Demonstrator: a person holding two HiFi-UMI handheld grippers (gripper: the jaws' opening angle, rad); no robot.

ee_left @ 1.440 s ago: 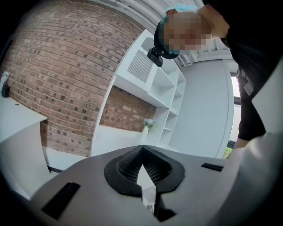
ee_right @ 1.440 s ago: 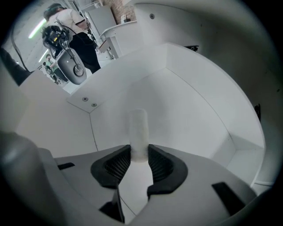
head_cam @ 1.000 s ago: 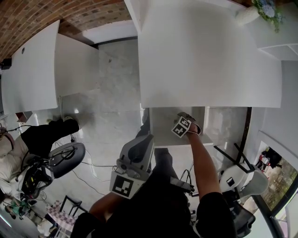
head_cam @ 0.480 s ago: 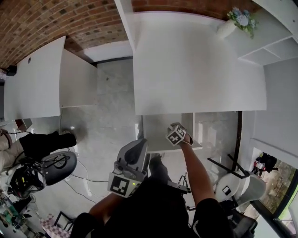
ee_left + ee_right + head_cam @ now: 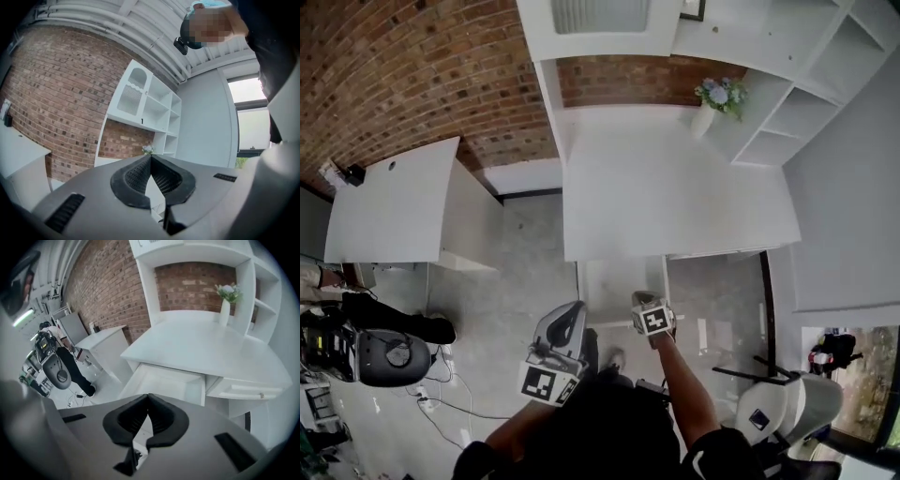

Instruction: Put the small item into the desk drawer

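The white desk [image 5: 675,197] has its drawer [image 5: 617,283] pulled open under the front edge. In the right gripper view the drawer [image 5: 161,383] looks bare inside, and I see no small item in any view. My right gripper [image 5: 643,302] hangs at the drawer's front edge. Its jaws are shut with the tips touching and nothing between them [image 5: 149,398]. My left gripper [image 5: 567,319] is held lower left of the drawer, close to my body. It points up at the shelves and is also shut and empty [image 5: 151,158].
A vase of flowers [image 5: 712,98] stands at the desk's back right beside white shelves [image 5: 787,112]. A closed drawer [image 5: 243,390] lies right of the open one. A second white desk [image 5: 389,202] and an office chair [image 5: 384,356] are at left.
The right gripper has drawn back from over the drawer to its front edge. The head view has swung up, and now shows the brick wall and shelves.
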